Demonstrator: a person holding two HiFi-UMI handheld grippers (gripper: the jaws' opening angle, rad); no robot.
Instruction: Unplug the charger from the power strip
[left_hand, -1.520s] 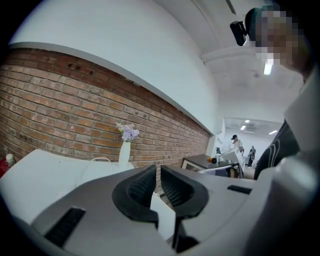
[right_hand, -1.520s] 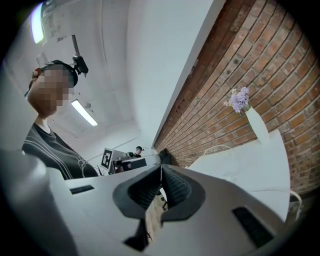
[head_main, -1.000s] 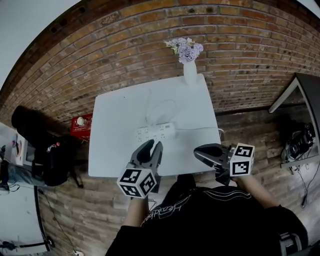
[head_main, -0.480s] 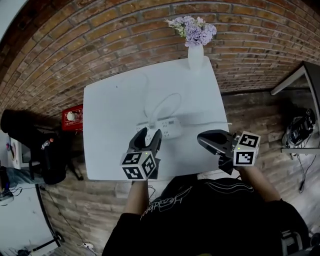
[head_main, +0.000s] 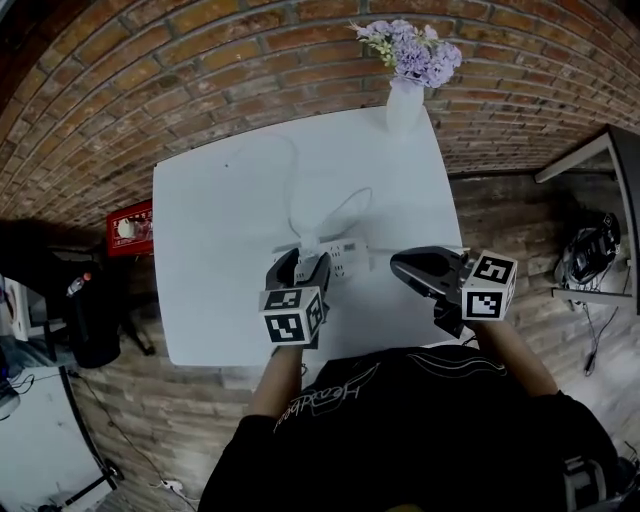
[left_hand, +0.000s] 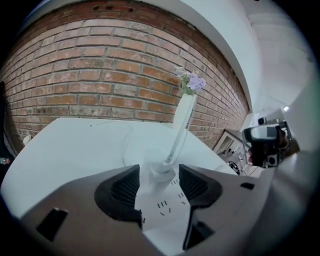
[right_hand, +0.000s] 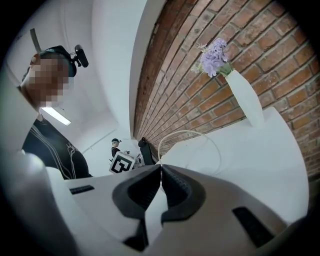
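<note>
Charger (left_hand: 159, 171) on power strip (left_hand: 167, 210) between opening left claw (head_main: 302, 263); right claw (head_main: 395, 265) together, empty (shirt script (head_main: 325, 405) unreadable).

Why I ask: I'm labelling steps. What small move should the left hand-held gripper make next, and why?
Probably ease the left hand-held gripper slightly forward. Its jaws are opening and straddle the power strip, with the charger only at their tips, untouched; the pads should flank it before closing.
</note>
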